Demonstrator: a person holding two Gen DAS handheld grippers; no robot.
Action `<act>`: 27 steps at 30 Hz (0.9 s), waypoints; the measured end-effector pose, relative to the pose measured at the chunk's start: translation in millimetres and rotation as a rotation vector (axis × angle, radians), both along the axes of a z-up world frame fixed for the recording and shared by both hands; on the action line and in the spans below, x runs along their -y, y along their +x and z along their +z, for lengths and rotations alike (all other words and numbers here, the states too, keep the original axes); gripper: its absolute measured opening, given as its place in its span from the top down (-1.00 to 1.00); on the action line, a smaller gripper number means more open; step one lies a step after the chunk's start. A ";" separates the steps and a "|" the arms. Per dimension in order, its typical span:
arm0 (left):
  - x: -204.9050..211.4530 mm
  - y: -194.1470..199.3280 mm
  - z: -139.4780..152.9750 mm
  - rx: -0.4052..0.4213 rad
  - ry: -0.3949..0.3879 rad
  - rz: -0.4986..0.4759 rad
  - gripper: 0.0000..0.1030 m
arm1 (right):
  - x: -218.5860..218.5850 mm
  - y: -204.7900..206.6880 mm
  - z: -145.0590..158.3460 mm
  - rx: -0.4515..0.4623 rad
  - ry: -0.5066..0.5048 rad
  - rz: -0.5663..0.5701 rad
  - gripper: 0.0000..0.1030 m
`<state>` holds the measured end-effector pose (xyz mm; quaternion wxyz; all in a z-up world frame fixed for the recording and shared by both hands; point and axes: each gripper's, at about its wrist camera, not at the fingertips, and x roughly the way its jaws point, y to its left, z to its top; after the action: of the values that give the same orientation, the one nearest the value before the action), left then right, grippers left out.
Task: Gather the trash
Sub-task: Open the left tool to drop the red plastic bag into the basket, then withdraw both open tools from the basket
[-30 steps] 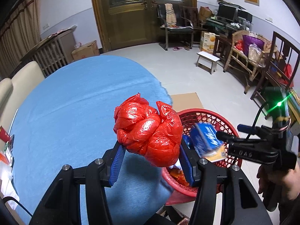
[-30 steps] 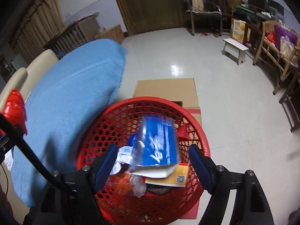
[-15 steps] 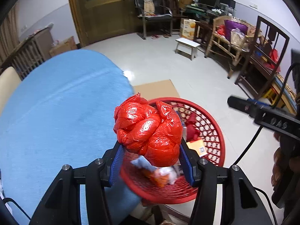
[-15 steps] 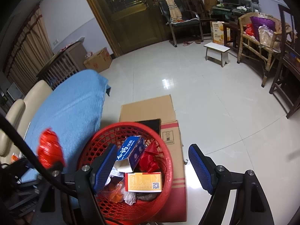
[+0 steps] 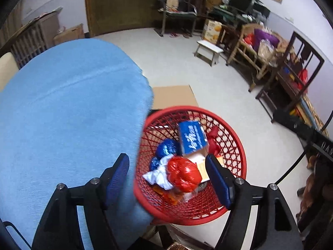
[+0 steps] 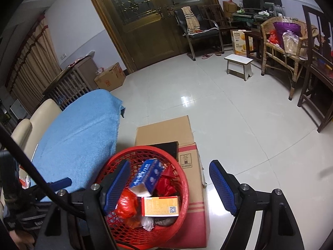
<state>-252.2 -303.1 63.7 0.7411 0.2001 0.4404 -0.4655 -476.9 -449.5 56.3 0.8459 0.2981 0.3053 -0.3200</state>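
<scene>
Item, one red mesh basket [image 5: 233, 133], standing on flattened cardboard [image 6: 164, 129] hard against the edge of the blue-clothed table [image 5: 62, 108]; I take it as my landmark. My left tongs [image 5: 169, 177] hung over the basket, jaws opening, nothing pressed by either blue pad; the crumpled red plastic bag [image 5: 184, 175] showed between them but apart from both, lying on the heap inside. My right tongs [image 6: 169, 185] stood open and empty beside the basket, the left pad over its rim, the right pad over bare floor. Left view alone showed: two blue foil balls [image 5: 166, 148] and a white crumpled wrapper [image 5: 159, 175] toward the table side of the basket. Right view alone showed: the orange carton [image 6: 160, 206] whole, lying flat on the side away from the table, and a dark flat thing on the cardboard behind the basket. Both views showed the blue box [image 5: 192, 138] tilted in the middle. Beyond the basket: a white stool [image 6: 239, 64], a wicker chair [image 6: 291, 48] with bags, a black chair by the wooden doors [image 6: 149, 20]. In the way: a black cable [image 6: 39, 183] and my own left tool crossing the right view on the table side, hiding part of the cloth.
</scene>
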 end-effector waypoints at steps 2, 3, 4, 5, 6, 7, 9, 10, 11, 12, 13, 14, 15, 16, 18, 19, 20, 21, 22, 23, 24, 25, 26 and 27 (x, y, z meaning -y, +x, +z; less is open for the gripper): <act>-6.4 4.5 4.8 0.007 -0.017 0.019 -0.49 | -4.8 5.8 1.9 -0.003 -0.005 0.016 -0.57; -10.9 6.7 7.7 0.015 -0.022 0.030 -0.49 | -7.0 8.4 2.4 -0.003 -0.007 0.024 -0.57; -16.2 7.8 10.3 0.027 -0.027 0.040 -0.50 | -10.5 12.1 3.0 -0.005 -0.010 0.036 -0.57; -19.7 9.4 11.7 0.036 -0.028 0.046 -0.50 | -13.7 15.8 3.0 -0.009 -0.011 0.048 -0.57; -24.2 10.0 13.3 0.048 -0.029 0.054 -0.50 | -17.6 19.9 2.9 -0.012 -0.012 0.061 -0.57; -28.3 11.0 14.9 0.059 -0.030 0.060 -0.50 | -21.3 23.4 2.5 -0.015 -0.012 0.073 -0.57; -35.0 12.7 17.6 0.079 -0.033 0.071 -0.50 | -30.2 31.5 2.0 -0.021 -0.012 0.097 -0.57; -39.2 13.3 18.9 0.092 -0.033 0.079 -0.51 | -34.7 35.4 1.2 -0.026 -0.012 0.108 -0.57; -41.9 13.8 19.2 0.102 -0.032 0.086 -0.51 | -39.3 39.0 -0.1 -0.031 -0.012 0.118 -0.57; -46.5 14.8 20.2 0.114 -0.031 0.097 -0.51 | -46.0 44.6 -1.6 -0.039 -0.016 0.132 -0.57; -50.9 16.2 21.0 0.119 -0.031 0.105 -0.51 | -51.2 48.4 -3.3 -0.046 -0.018 0.139 -0.57; -52.6 16.4 21.2 0.118 -0.033 0.109 -0.51 | -56.9 51.9 -5.3 -0.051 -0.020 0.146 -0.57; -57.0 18.3 22.3 0.114 -0.041 0.116 -0.51 | -62.7 55.2 -7.4 -0.057 -0.024 0.148 -0.57; -59.6 19.6 23.3 0.114 -0.047 0.121 -0.51 | -66.3 56.7 -9.4 -0.062 -0.026 0.146 -0.57; -67.5 23.2 26.1 0.115 -0.061 0.140 -0.51 | -75.6 62.7 -13.5 -0.074 -0.025 0.135 -0.57; -71.5 25.3 27.3 0.115 -0.067 0.146 -0.51 | -79.3 64.6 -15.0 -0.076 -0.024 0.129 -0.57; -74.1 26.8 27.8 0.115 -0.071 0.150 -0.51 | -83.0 67.0 -15.8 -0.082 -0.026 0.121 -0.57; -78.4 29.0 28.2 0.116 -0.075 0.156 -0.52 | -87.1 69.4 -16.4 -0.089 -0.028 0.113 -0.57; -82.4 31.6 28.2 0.114 -0.078 0.165 -0.53 | -89.8 71.7 -15.9 -0.093 -0.029 0.111 -0.59; -87.2 33.8 27.7 0.112 -0.081 0.173 -0.55 | -94.1 74.4 -15.7 -0.098 -0.031 0.109 -0.63; -92.2 35.7 27.0 0.110 -0.085 0.182 -0.56 | -97.0 76.7 -14.0 -0.103 -0.037 0.108 -0.74; -96.5 37.7 26.8 0.107 -0.091 0.191 -0.56 | -102.7 79.4 -11.8 -0.108 -0.052 0.105 -0.84; -101.0 40.1 26.7 0.104 -0.097 0.200 -0.57 | -108.6 81.8 -9.5 -0.109 -0.066 0.102 -0.87; -106.2 43.3 26.7 0.100 -0.103 0.211 -0.58 | -113.7 83.3 -8.1 -0.107 -0.075 0.100 -0.88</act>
<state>-208.8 -196.9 90.5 0.8163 0.1372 0.3973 -0.3963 -393.6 -335.8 48.2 0.8539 0.2331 0.3524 -0.3040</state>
